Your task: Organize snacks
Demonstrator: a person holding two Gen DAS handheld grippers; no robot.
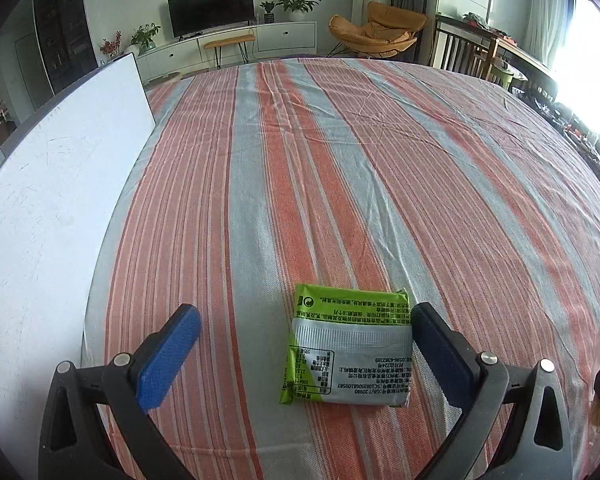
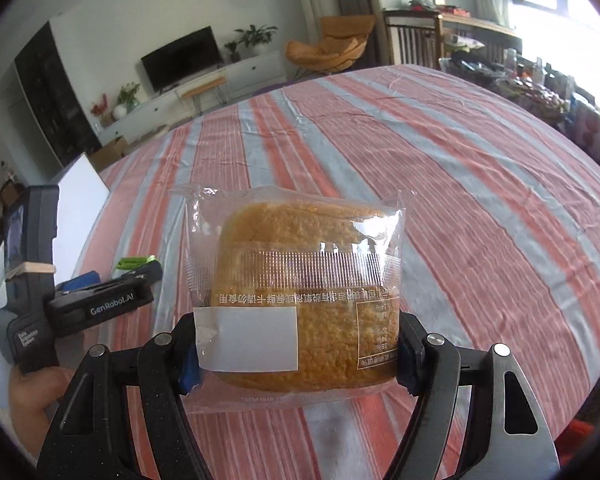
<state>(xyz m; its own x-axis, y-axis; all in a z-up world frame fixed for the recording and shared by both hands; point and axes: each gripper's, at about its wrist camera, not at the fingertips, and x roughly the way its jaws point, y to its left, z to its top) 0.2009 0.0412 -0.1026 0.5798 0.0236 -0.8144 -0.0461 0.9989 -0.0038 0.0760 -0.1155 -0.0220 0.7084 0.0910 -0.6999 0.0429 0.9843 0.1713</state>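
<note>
Above the orange-and-grey striped cloth surface (image 2: 480, 184), the right claw (image 2: 296, 354) pinches a clear plastic packet of brown sponge cake (image 2: 300, 296) by its 2 side edges, holding it off the cloth. To the left, the left claw (image 1: 306, 354) hangs spread, its blue pads (image 1: 168, 356) apart from a green-and-silver foil snack packet (image 1: 348, 352) lying flat between them at the near edge. This looks like the carrying step: the cake packet probably belongs beside the foil packet. Next calls for lowering it onto bare cloth just right of that packet without overlapping it.
</note>
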